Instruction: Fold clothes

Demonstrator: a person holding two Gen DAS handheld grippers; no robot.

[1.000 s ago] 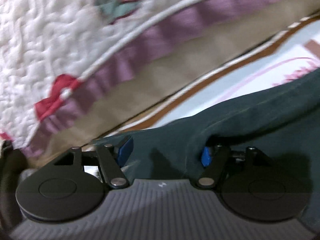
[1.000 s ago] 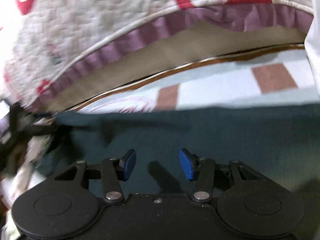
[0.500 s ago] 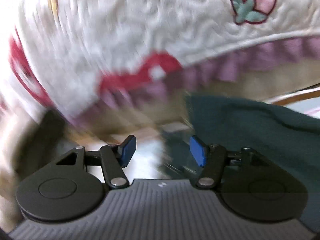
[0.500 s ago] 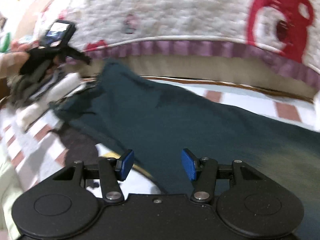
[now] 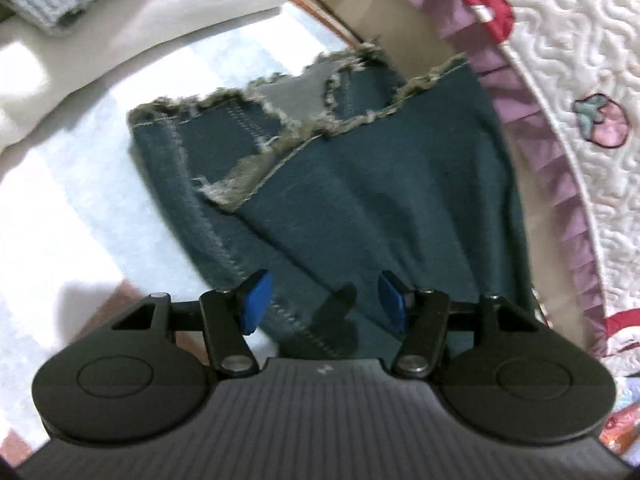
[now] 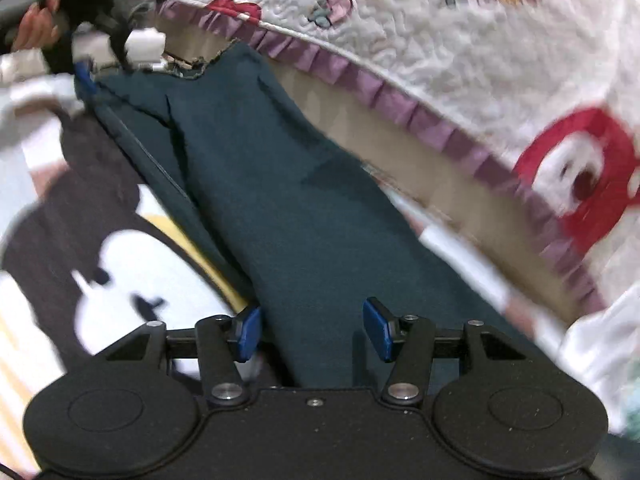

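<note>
Both claws are spread and empty: the left gripper (image 5: 322,302) has swung from the jeans' middle to their lower legs, while the right gripper (image 6: 312,334) hovers over the thigh end. The dark jeans (image 5: 360,200) lie lengthwise on the bedsheet (image 5: 80,208), frayed hems (image 5: 304,120) beside the quilt (image 5: 580,60), seemingly ready for a cross-fold.

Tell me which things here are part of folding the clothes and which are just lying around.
Part of the job:
dark teal denim trousers with frayed hems
left tool, open
right tool, open

Just lying about:
white quilted bedspread with purple ruffle and strawberry print
pale checked bedsheet
black cartoon-mouse print fabric
folded white and grey textiles
</note>
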